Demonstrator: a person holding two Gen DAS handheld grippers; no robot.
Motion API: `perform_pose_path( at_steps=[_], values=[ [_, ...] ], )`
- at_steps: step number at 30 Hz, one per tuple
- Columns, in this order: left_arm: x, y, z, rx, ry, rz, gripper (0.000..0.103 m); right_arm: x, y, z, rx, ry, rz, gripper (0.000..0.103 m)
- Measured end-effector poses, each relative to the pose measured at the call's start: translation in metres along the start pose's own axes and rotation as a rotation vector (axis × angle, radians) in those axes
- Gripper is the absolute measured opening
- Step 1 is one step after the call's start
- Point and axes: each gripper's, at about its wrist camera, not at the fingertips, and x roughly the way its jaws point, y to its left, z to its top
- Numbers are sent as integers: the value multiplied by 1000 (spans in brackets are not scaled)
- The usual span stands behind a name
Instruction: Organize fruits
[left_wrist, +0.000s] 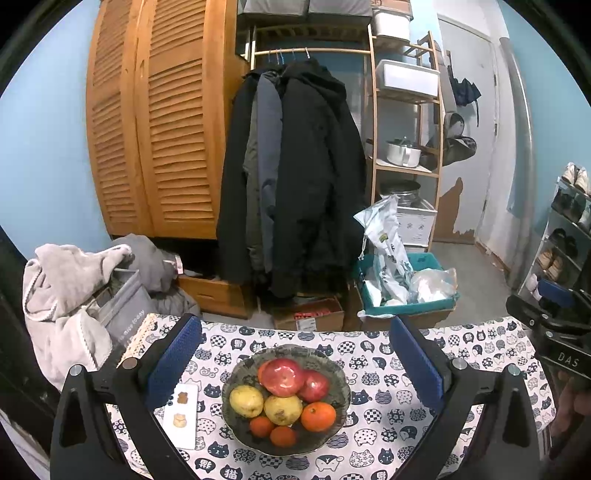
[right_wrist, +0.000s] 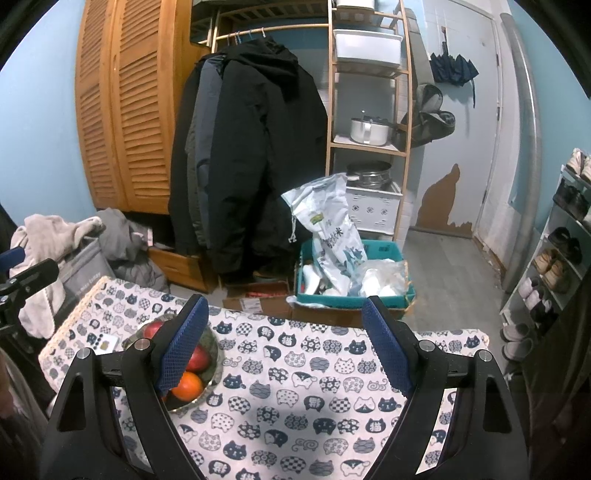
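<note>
A dark patterned bowl (left_wrist: 236, 428) sits on the cat-print tablecloth (left_wrist: 388, 435). It holds two red apples (left_wrist: 282, 376), two yellow pears (left_wrist: 246, 400) and three oranges (left_wrist: 318, 416). My left gripper (left_wrist: 295, 332) is open and empty, held above and before the bowl. My right gripper (right_wrist: 284, 314) is open and empty over bare cloth (right_wrist: 295, 387), to the right of the bowl (right_wrist: 212, 347); its left finger hides most of the fruit. An apple (right_wrist: 197, 360) and an orange (right_wrist: 188, 386) show there.
A small white plate (left_wrist: 184, 432) with two biscuits lies left of the bowl. Beyond the table's far edge are cardboard boxes (left_wrist: 314, 314), a teal bin (right_wrist: 384, 254), hanging coats (left_wrist: 295, 177), a laundry pile (left_wrist: 70, 306) and a shoe rack (right_wrist: 554, 258).
</note>
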Motion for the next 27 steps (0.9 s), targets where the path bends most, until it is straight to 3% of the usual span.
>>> perform_pose_path(
  at_steps=[27],
  values=[
    [-2,1,1,1,-4,5,102,0,0,0,-1,0,0,84]
  ],
)
